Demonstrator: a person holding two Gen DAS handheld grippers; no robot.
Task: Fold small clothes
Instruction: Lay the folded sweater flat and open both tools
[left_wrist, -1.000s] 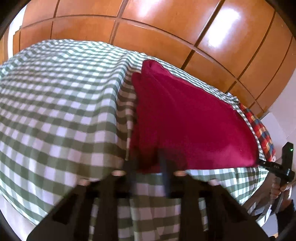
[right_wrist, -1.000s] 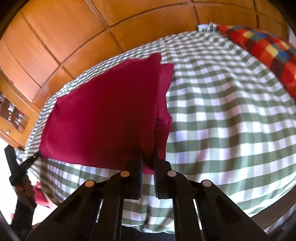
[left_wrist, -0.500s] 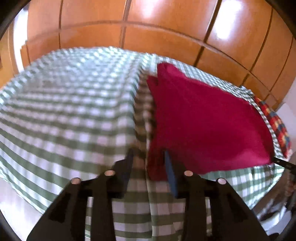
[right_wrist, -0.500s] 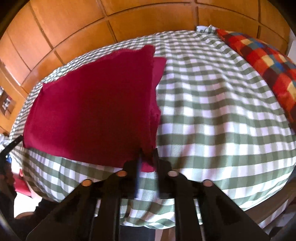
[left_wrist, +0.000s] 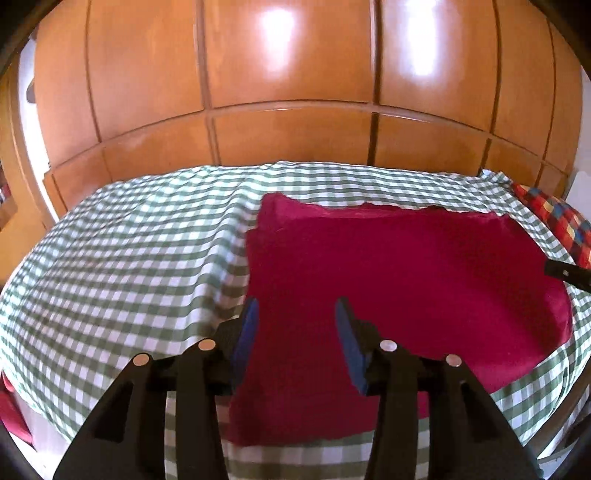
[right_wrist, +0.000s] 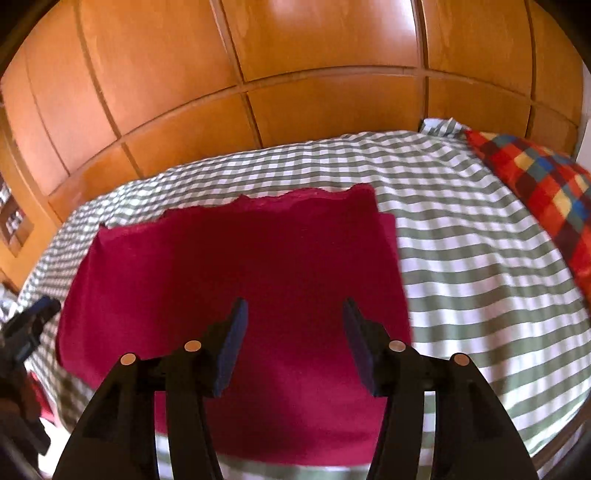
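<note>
A dark red garment (left_wrist: 399, 280) lies folded flat on the green-and-white checked bedspread (left_wrist: 122, 258). In the left wrist view my left gripper (left_wrist: 295, 314) hovers over the garment's near left corner, its jaws opening, and nothing sits between the blue pads. The right wrist view shows the same red garment (right_wrist: 240, 266) with a lacy far edge. My right gripper (right_wrist: 293, 314) hangs above its near right part, jaws opening too, with no cloth in them. Each gripper shows at the edge of the other's view.
A wooden panelled wardrobe (left_wrist: 295, 92) rises behind the bed. A multicoloured checked pillow (right_wrist: 543, 192) lies at the bed's right end. The bedspread (right_wrist: 480, 277) stretches to the right of the garment. Something red (left_wrist: 11, 410) shows below the bed's left edge.
Both grippers were shut on the garment's near corners; they have let go, opened and lifted back. The garment now lies flat on the bed.
</note>
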